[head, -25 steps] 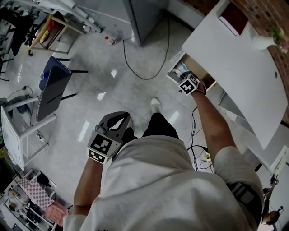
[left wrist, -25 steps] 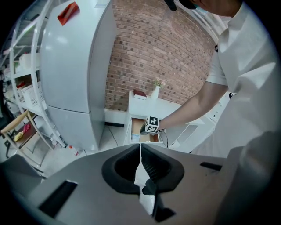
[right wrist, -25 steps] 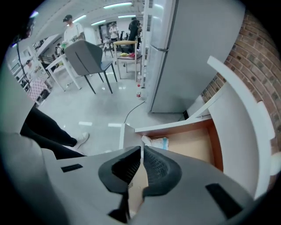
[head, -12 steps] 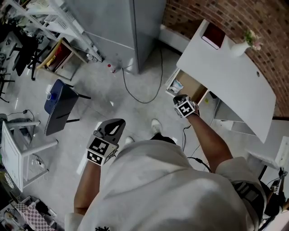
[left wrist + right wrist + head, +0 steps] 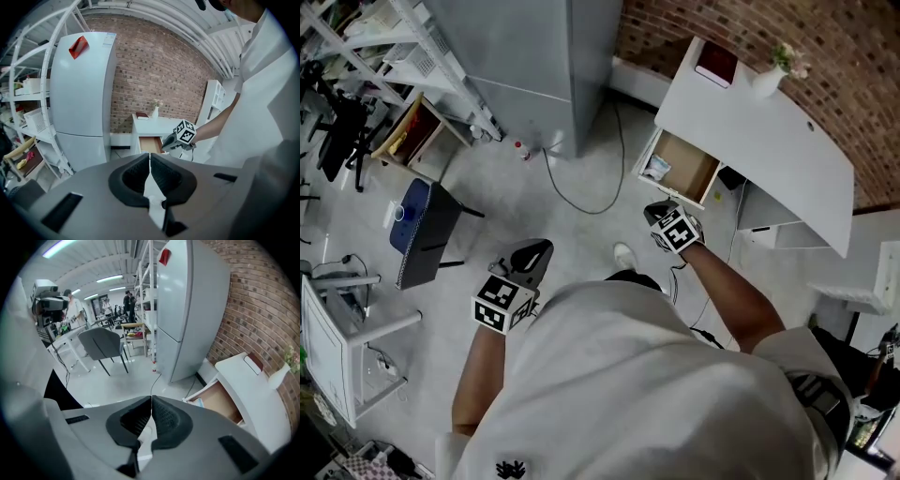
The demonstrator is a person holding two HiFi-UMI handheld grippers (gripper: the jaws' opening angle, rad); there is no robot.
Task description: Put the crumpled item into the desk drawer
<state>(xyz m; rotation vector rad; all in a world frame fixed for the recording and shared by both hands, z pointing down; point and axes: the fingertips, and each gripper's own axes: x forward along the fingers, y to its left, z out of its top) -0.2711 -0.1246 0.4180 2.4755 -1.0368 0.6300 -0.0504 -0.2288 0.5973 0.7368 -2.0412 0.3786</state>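
My right gripper [image 5: 659, 214] hangs just near of the open drawer [image 5: 689, 171], jaws pressed together on nothing. My left gripper [image 5: 530, 255], also closed and empty, sits near left. The crumpled item [image 5: 656, 169] seems to lie at the drawer's left end. Shoving the drawer off-centre could skew it or pinch the item.

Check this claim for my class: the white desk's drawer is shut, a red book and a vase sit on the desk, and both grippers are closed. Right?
No. The drawer is pulled open, as the head view shows. The rest holds: a red book and a vase sit on the white desk, and the left gripper and right gripper are both closed.
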